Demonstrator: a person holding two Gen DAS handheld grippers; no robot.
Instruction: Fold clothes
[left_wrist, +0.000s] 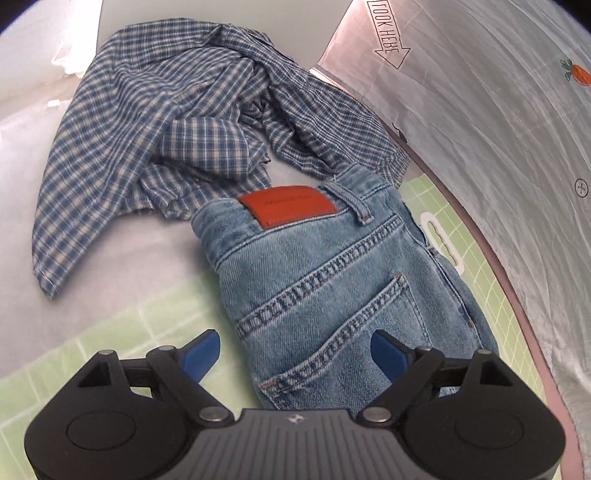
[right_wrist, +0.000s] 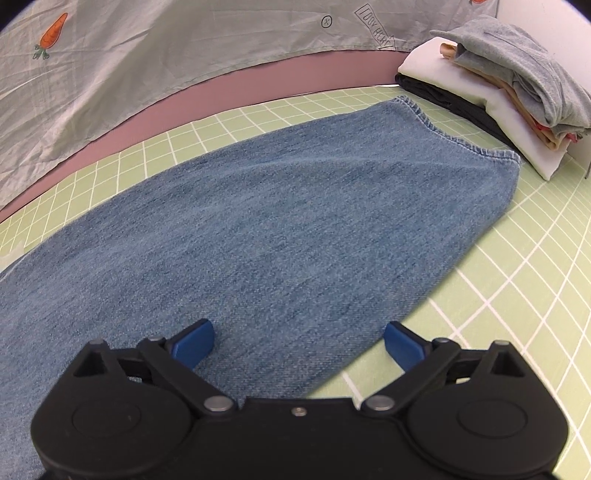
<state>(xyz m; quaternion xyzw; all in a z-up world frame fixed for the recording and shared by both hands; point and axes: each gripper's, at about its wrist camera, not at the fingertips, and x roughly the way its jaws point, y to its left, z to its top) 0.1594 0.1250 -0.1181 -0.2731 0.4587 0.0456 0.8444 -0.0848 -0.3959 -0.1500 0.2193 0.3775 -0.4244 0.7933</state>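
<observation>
1. The jeans (left_wrist: 332, 280) lie flat on the green gridded mat (right_wrist: 517, 295), folded lengthwise into one long strip. Take the jeans as your landmark: their long axis runs from the waistband, with its red patch (left_wrist: 287, 208), to the hem (right_wrist: 458, 136).

2. Your left gripper (left_wrist: 295, 354) sits over the waistband end, above the back pocket. Its jaws stand wide and hold nothing; denim shows between them, but the pads do not press on it.

3. Your right gripper (right_wrist: 299, 345) sits over the leg end, looking along the strip toward the hem. It is also wide and empty, with one pad above the denim and the other just past the jeans' edge, over the mat.

4. So each hand is nearer one end. The next fold looks likely to run across the long axis, and the right hand is the one nearer the hem.

5. Beyond the waistband, touching it, lies a crumpled plaid shirt (left_wrist: 155, 122) on the surface.

6. Just past the hem stands a stack of folded clothes (right_wrist: 495, 96). A hem lifted carelessly could brush it.

7. Along the jeans' far side hangs a grey sheet (right_wrist: 166, 62).
</observation>
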